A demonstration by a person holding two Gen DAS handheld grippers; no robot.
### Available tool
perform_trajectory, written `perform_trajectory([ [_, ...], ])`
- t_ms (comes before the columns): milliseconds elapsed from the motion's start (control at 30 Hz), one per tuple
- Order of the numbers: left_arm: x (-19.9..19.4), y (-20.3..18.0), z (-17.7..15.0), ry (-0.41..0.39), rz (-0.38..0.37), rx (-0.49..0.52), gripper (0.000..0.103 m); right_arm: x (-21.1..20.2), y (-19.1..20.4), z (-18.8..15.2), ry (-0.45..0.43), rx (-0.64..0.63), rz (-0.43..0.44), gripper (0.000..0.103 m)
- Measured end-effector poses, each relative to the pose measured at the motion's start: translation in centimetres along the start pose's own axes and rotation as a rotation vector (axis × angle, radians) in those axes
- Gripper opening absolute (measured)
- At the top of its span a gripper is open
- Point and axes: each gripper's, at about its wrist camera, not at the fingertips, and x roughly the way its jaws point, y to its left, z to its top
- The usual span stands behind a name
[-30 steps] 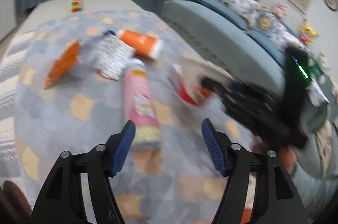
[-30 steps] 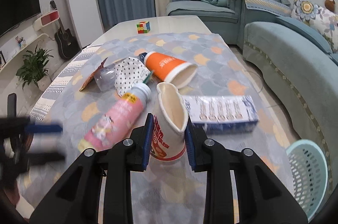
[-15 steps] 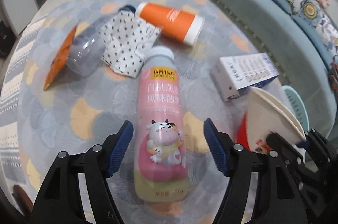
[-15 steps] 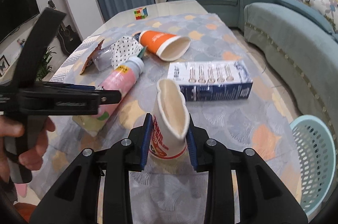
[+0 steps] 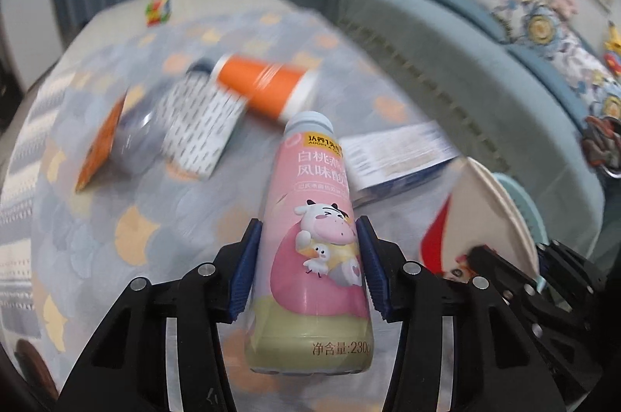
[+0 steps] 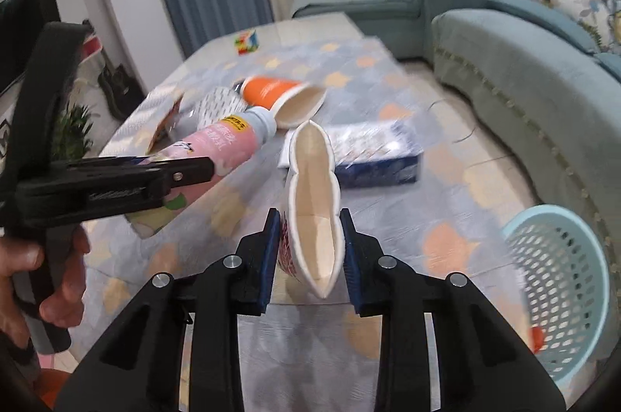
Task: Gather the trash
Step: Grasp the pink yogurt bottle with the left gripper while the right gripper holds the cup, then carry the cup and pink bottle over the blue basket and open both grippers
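The pink plastic yogurt bottle [image 5: 314, 237] sat pinched in the left gripper [image 5: 308, 270] above the patterned tablecloth [image 5: 116, 218]. The right gripper [image 6: 308, 256] squeezed a flattened red-and-white paper cup [image 6: 312, 218], near the pale-blue perforated basket [image 6: 562, 284].

Pink yogurt bottle [image 5: 310, 229] tilted off the table; squashed red-and-white paper cup [image 6: 312, 214] upright.
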Motion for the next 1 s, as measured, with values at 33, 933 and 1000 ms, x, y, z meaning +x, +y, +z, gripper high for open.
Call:
perform_trajectory([
  [33, -1.0, -1.1, 0.2, -0.028, -0.017, 0.013, 0.047, -1.1, -0.6, 0.3, -0.021, 0.004, -0.015, 0.027],
  [933, 5.8, -23.6, 0.8, 0.03, -0.4, 0.177, 0.047, -9.2, -23.4, -4.4, 0.044, 0.331, -0.442, 0.027],
  [1000, 7.4, -24.4, 0.1, 0.07, -0.41, 0.188, 0.047, -8.1, -24.5, -5.4, 0.091, 0.369, -0.447, 0.027],
])
